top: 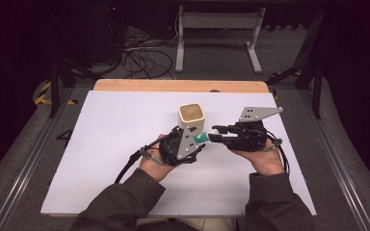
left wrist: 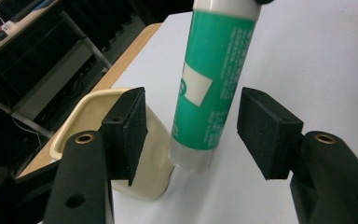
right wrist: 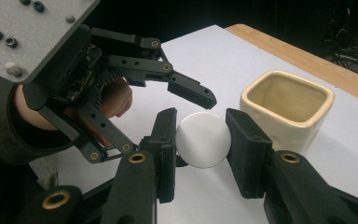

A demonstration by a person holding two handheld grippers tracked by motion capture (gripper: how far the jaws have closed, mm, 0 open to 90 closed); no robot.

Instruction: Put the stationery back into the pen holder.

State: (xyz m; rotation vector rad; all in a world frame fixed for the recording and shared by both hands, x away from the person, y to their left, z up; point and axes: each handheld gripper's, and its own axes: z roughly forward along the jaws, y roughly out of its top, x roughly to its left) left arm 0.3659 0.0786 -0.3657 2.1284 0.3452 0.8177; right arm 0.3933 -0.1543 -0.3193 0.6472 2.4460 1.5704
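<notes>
Handover of a glue stick between two grippers, just short of the receiving grasp.

Low centre of the right gripper view: right gripper clenched on the white cap of the glue stick, pads touching both sides. Centre of the left gripper view: left gripper released, jaws spread either side of the green barrel, neither pad touching. Judged step: transfer, or a cap pull. Next move calls for closing the left jaws squarely on the barrel before the right lets go or twists. Beyond, upper centre of the high view: cream square cup upright on the white table, just beside the grippers; nothing visible inside it.
</notes>
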